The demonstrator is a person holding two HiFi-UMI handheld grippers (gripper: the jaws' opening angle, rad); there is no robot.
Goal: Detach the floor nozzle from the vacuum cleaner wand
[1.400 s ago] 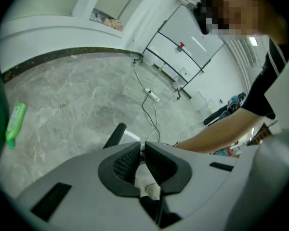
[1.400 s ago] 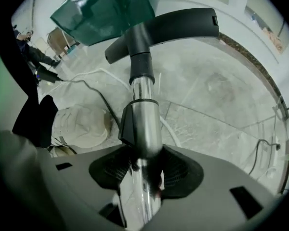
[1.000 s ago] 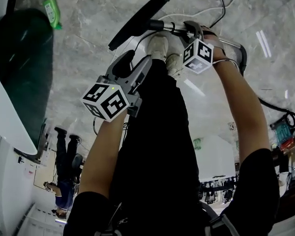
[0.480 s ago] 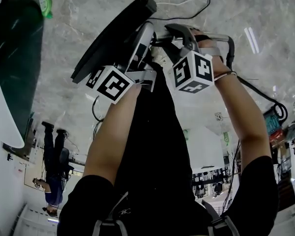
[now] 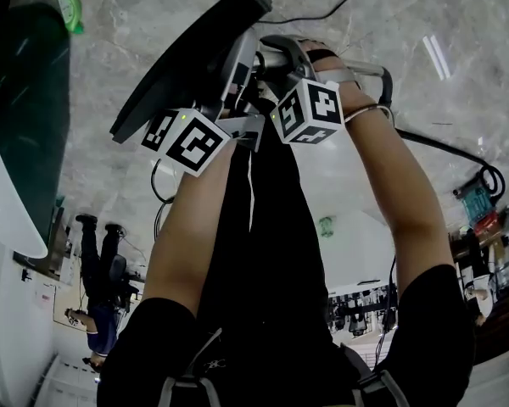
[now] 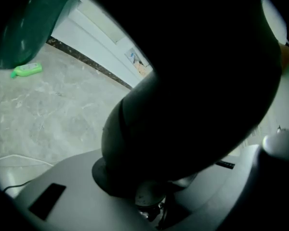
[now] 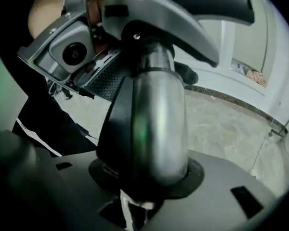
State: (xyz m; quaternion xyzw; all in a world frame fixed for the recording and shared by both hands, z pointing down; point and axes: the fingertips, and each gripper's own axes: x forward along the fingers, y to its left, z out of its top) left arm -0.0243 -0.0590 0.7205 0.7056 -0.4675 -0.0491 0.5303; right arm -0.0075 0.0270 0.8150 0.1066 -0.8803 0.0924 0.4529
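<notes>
In the head view the black floor nozzle (image 5: 191, 53) hangs tilted above the marble floor, joined to the silver wand (image 5: 273, 58). My right gripper (image 5: 280, 58) is shut round the wand; in the right gripper view the silver wand (image 7: 156, 105) fills the space between my right gripper's (image 7: 149, 174) jaws. My left gripper (image 5: 240, 70) reaches the nozzle's dark neck (image 6: 183, 90) just beyond, its jaws closing on it. That neck blocks most of the left gripper view. The left gripper's grey body (image 7: 74, 52) shows above the wand.
A green bottle (image 5: 68, 7) lies on the floor at the upper left beside a dark green curved object (image 5: 25, 100). Cables (image 5: 322, 7) run across the floor behind the nozzle, and a black cable (image 5: 458, 151) trails right. My black trousers (image 5: 271, 227) are below.
Both grippers have risen and the nozzle has come up with them, now larger and more tilted. The left gripper moved from beside my leg up onto the nozzle's neck.
</notes>
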